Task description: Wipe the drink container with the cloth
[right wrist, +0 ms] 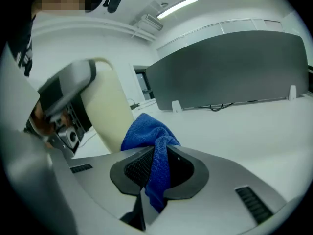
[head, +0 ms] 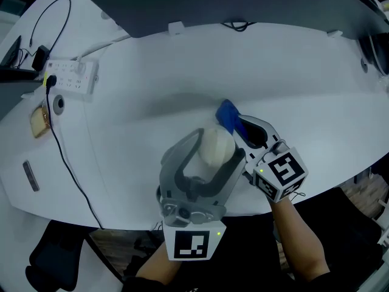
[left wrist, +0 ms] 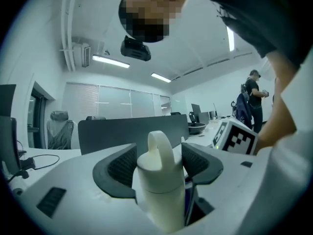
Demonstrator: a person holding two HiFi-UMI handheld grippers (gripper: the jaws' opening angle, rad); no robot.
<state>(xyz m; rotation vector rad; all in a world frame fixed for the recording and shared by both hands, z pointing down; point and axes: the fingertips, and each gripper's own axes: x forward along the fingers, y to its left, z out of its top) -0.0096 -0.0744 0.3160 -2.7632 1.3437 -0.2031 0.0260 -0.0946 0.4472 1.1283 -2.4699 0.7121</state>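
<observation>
One cream drink container (left wrist: 159,190) in left gripper (left wrist: 160,164), blue cloth (right wrist: 146,131) pinched in right gripper (right wrist: 159,170)

A white desk (head: 152,72) filled the head view, with a dark grey divider (head: 213,5) at twelve o'clock and a power strip (head: 70,76) at ten. Strip lights (left wrist: 110,61) lit the ceiling above blinded windows (left wrist: 112,102) and an office chair (left wrist: 58,131).

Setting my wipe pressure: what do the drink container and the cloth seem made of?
The drink container is cream-white, smooth and matte, with a moulded loop handle on top: plastic or coated metal, the look leaves it open. The cloth is blue with a fuzzy nap and hangs in limp folds: likely microfibre.
</observation>
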